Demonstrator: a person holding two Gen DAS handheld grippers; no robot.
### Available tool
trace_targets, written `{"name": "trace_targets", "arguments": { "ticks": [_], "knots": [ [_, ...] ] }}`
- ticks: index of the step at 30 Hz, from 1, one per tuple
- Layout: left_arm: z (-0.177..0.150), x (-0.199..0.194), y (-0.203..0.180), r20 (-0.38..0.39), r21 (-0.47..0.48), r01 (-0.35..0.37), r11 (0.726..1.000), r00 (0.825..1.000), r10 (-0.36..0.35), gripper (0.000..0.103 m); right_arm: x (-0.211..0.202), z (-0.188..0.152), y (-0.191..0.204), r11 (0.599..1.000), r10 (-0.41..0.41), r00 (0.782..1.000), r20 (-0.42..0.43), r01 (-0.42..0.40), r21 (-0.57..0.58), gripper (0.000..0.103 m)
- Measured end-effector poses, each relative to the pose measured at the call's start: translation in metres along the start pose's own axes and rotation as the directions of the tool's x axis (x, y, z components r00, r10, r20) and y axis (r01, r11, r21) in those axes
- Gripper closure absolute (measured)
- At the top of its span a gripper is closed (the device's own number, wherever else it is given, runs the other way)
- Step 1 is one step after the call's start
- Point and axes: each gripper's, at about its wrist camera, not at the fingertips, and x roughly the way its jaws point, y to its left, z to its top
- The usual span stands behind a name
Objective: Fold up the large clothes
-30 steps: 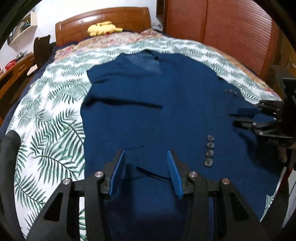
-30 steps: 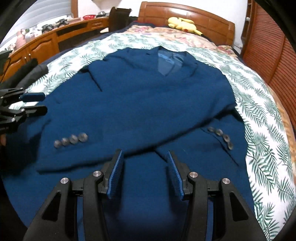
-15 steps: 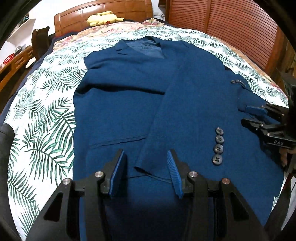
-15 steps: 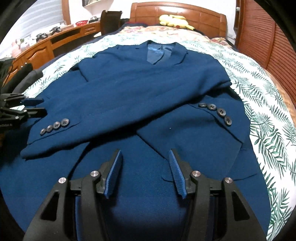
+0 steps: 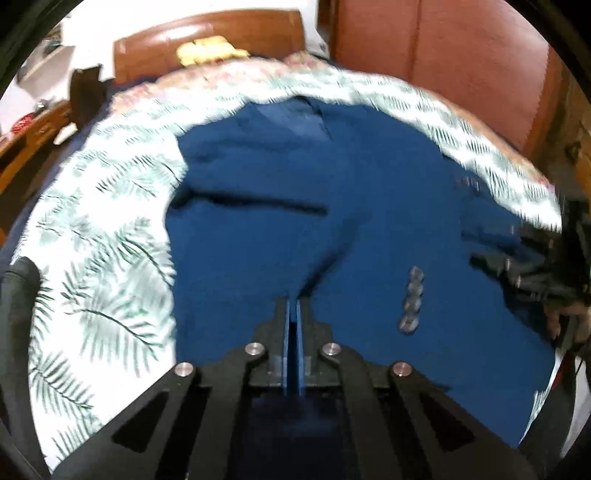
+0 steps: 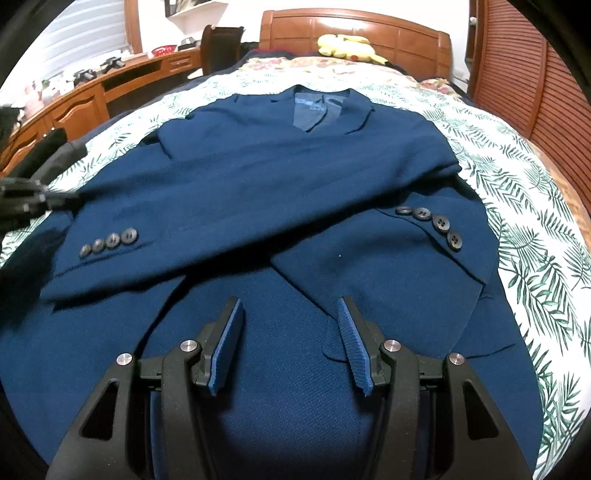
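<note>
- One navy jacket (image 6: 295, 177) lies face-up on the leaf-print bedspread (image 6: 532, 206), collar toward the headboard (image 6: 354, 29), both sleeves crossed over its chest.
- Left gripper (image 5: 293, 306) is pressed together, seemingly pinching a raised ridge of cloth at the hem; motion blur leaves this uncertain.
- Right gripper (image 6: 290, 343) hangs spread above the hem, touching nothing.
- Only the right view shows both sleeve cuffs sharply; the left view shows one button row (image 5: 413, 301).

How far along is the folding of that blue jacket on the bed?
Early on. Done: both sleeves lie crossed over the blue jacket front. In hand: the left claw is pinched shut on a fold of its cloth, while the right claw hangs open above the hem. Left: folding the body itself.
</note>
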Motion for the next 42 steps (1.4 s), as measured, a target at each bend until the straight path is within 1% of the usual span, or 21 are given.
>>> {"name": "trace_targets", "arguments": {
  "ticks": [2, 4, 6, 10, 12, 14, 18, 24, 28, 33, 38, 42],
  "knots": [
    [0.004, -0.009, 0.005, 0.034, -0.010, -0.012, 1.000, 0.999, 0.012, 0.102, 0.000, 0.000, 0.000, 1.000, -0.001, 1.000, 0.000, 0.001, -0.001, 0.049],
    [0.006, -0.014, 0.009, 0.050, -0.006, -0.019, 1.000, 0.999, 0.019, 0.102, 0.000, 0.000, 0.000, 1.000, -0.001, 1.000, 0.000, 0.001, -0.001, 0.049],
    [0.006, -0.015, 0.011, 0.050, -0.004, -0.013, 1.000, 0.999, 0.013, 0.101, 0.000, 0.000, 0.000, 1.000, -0.001, 1.000, 0.000, 0.001, 0.000, 0.049],
    [0.005, -0.023, 0.016, 0.069, 0.010, -0.055, 0.998, 0.996, 0.054, 0.098, 0.000, 0.000, 0.000, 1.000, -0.003, 1.000, 0.001, 0.003, -0.002, 0.049],
    [0.003, -0.028, 0.019, 0.068, 0.003, -0.041, 0.999, 0.997, 0.041, 0.094, 0.000, 0.000, 0.000, 1.000, -0.001, 1.000, 0.001, 0.001, 0.000, 0.049],
    [-0.001, -0.035, 0.023, 0.071, -0.005, -0.025, 1.000, 0.997, 0.026, 0.090, 0.000, 0.000, 0.000, 1.000, -0.001, 1.000, 0.000, 0.001, 0.000, 0.049],
    [-0.015, -0.051, 0.025, 0.083, -0.017, -0.025, 1.000, 0.996, 0.027, 0.084, 0.000, 0.000, 0.001, 1.000, -0.001, 1.000, 0.001, 0.001, 0.000, 0.049],
    [-0.036, -0.078, 0.022, 0.085, -0.018, -0.037, 0.999, 0.996, 0.038, 0.079, 0.000, 0.001, 0.000, 1.000, 0.003, 1.000, 0.000, -0.003, 0.002, 0.049],
    [-0.048, -0.090, 0.016, 0.071, -0.007, -0.044, 0.999, 0.997, 0.044, 0.077, 0.001, 0.001, 0.000, 1.000, 0.003, 1.000, 0.001, -0.003, 0.002, 0.049],
    [-0.070, -0.087, 0.011, 0.016, 0.012, -0.063, 0.998, 0.998, 0.063, 0.075, 0.001, 0.001, 0.000, 1.000, 0.005, 1.000, 0.001, -0.005, 0.003, 0.049],
    [-0.092, -0.078, 0.017, -0.045, -0.008, -0.086, 0.996, 0.995, 0.086, 0.074, 0.001, 0.001, 0.000, 1.000, 0.007, 1.000, 0.001, -0.007, 0.004, 0.049],
    [-0.104, -0.076, 0.024, -0.068, -0.031, -0.106, 0.994, 0.992, 0.104, 0.073, 0.001, 0.001, 0.000, 1.000, 0.007, 1.000, 0.001, -0.007, 0.004, 0.049]
  ]
}}
